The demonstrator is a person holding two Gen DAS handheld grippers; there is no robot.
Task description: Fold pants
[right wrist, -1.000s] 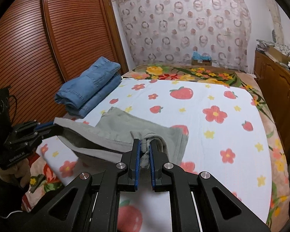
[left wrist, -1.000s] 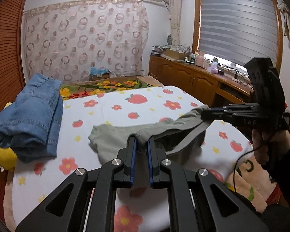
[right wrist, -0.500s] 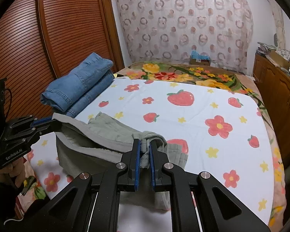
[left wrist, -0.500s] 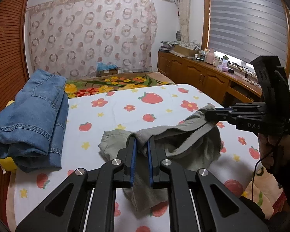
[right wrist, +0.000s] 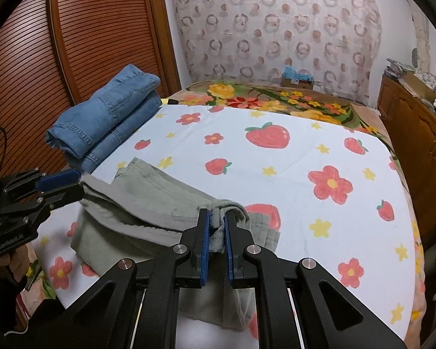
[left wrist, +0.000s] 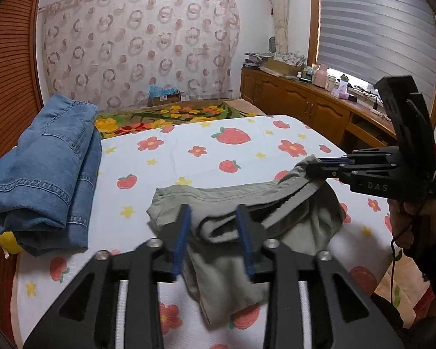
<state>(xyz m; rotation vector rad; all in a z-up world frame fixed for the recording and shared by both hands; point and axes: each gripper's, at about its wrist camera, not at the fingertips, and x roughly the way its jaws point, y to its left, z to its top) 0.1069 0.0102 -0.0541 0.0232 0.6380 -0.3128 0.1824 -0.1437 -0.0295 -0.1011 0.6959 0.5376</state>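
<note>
Left gripper (left wrist: 213, 226) just opening, pants (left wrist: 247, 203) between

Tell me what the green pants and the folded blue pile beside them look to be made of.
Green pants: soft matte knit, probably cotton jersey or fleece; they drape limply, and the edge shut in the right gripper looks fuzzy.
Folded blue pile: denim, judging by its faded blue surface, pale double stitching along thick seams, and stiff, bulky folds. Exact fibres cannot be told.

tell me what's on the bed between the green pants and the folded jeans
Nothing: between the green pants and the folded jeans there is only bare strawberry-print sheet. The right wrist view shows it best.
</note>
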